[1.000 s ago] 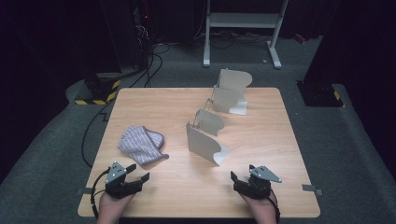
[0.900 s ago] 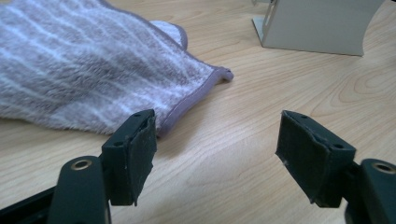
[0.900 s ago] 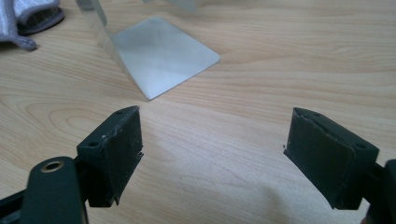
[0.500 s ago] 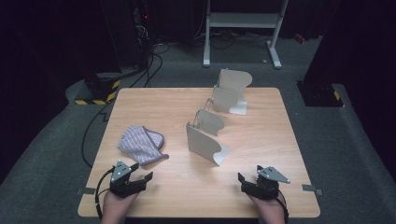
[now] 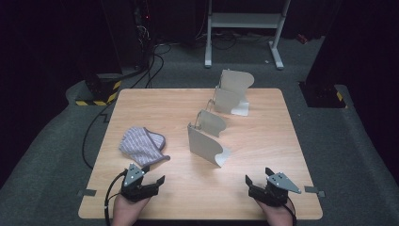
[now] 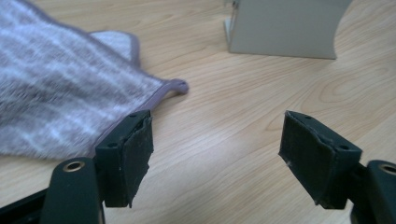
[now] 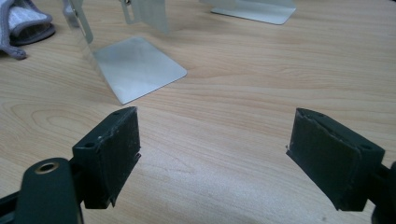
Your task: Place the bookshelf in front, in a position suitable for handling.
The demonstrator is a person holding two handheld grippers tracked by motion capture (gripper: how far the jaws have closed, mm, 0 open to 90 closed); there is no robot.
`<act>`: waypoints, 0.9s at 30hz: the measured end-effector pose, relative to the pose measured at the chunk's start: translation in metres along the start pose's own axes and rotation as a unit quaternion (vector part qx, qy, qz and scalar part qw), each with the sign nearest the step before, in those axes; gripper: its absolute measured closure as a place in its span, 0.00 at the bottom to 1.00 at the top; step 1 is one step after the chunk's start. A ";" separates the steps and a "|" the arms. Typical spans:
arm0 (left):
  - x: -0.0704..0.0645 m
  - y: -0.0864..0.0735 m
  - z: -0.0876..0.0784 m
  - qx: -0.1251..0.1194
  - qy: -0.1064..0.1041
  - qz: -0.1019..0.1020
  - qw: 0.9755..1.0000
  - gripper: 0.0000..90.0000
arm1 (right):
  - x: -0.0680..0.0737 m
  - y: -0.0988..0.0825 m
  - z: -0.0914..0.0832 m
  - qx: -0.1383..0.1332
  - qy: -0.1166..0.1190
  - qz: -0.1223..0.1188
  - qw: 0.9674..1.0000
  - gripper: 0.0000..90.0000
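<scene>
Jaws of both grippers stand wide apart, nothing between them. Left gripper (image 5: pixel 149 181) sits at the near left edge of the tabletop (image 5: pixel 301 160), held in a hand (image 5: pixel 128 211) coming in from the bottom; its jaws point far and slightly right. Striped cloth (image 5: pixel 141 146), grey-purple with a darker hem, lies flat on the tabletop just beyond the left gripper; in the left gripper view the cloth (image 6: pixel 60 88) reaches down to the left jaw, and whether they touch is unclear. Right gripper (image 5: pixel 258 178) sits at the near right edge, well apart from the cloth, jaws over bare wood. Near metal bookend (image 5: pixel 205 143) stands upright mid-tabletop, to the right of the cloth, base plate flat on the wood; the right gripper view shows that bookend (image 7: pixel 135 65) ahead and left of the jaws. Far bookend pair (image 5: pixel 231 93) stands upright near the far edge, right of centre. Floor is dark grey carpet with cables at far left.
</scene>
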State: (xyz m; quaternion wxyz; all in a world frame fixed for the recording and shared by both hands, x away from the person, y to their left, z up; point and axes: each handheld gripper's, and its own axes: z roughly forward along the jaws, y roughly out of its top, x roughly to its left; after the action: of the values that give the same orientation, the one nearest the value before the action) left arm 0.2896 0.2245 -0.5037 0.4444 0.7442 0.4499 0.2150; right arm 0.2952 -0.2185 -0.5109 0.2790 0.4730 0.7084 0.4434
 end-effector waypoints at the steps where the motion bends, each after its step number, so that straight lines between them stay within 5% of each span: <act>1: 0.000 0.000 0.000 0.000 0.000 0.000 1.000 0.29 | 0.000 0.000 -0.001 -0.001 -0.002 -0.002 1.000 0.18; 13: -0.014 0.009 0.020 -0.005 -0.027 0.022 0.999 0.27 | 0.004 -0.002 -0.004 0.006 0.003 -0.005 1.000 0.23; 17: -0.011 0.001 0.021 -0.017 -0.036 0.012 0.999 0.28 | 0.011 0.000 0.000 0.013 0.028 -0.015 0.999 0.39; 20: -0.009 -0.006 0.020 -0.003 -0.044 0.020 0.999 0.28 | 0.017 0.003 0.006 0.016 0.048 -0.011 0.999 0.45; 27: -0.004 -0.008 0.014 -0.007 -0.053 0.020 0.998 0.29 | 0.029 0.013 0.016 0.007 0.033 -0.035 0.999 0.59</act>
State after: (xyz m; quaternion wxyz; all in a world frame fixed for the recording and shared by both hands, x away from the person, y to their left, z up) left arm 0.2937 0.2162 -0.5178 0.4687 0.7602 0.4093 0.1866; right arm 0.3026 -0.1837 -0.5055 0.2670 0.4353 0.7365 0.4437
